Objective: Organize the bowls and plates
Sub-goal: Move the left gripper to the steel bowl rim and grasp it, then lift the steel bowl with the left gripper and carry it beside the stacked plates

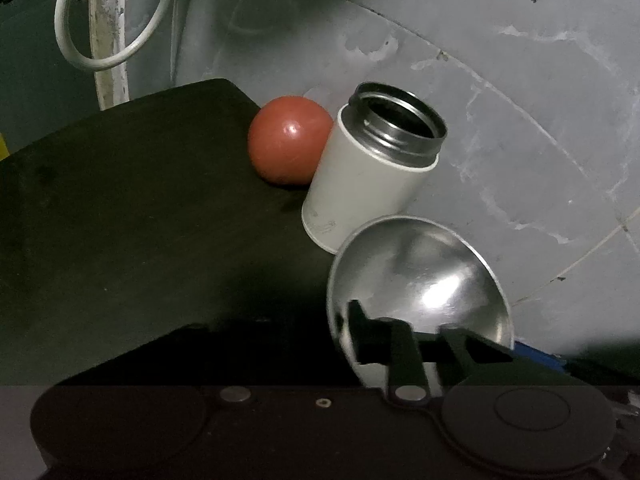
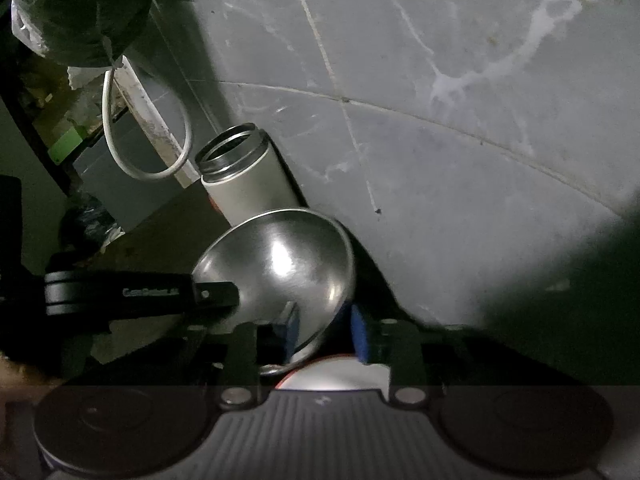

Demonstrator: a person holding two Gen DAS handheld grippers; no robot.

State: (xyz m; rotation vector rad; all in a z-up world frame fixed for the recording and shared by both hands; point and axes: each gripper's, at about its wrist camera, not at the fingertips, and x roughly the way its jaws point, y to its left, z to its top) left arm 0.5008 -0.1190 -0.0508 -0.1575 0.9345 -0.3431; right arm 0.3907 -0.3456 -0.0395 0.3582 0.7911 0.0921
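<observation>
Bowl (image 2: 280, 264), shiny round steel, clamped at rim by right gripper (image 2: 326, 330); left gripper (image 1: 432, 344) state unclear

Nothing is reading clearly. Faint pale lettering is showing on the left gripper's black finger (image 2: 140, 292) in the right wrist view, too blurred to make out. Grey marks on the white canister (image 1: 360, 176) are staying illegible.

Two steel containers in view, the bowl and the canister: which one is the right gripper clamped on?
The steel bowl: the right gripper pinches its rim between blue pads. The white canister stands untouched behind it.
</observation>
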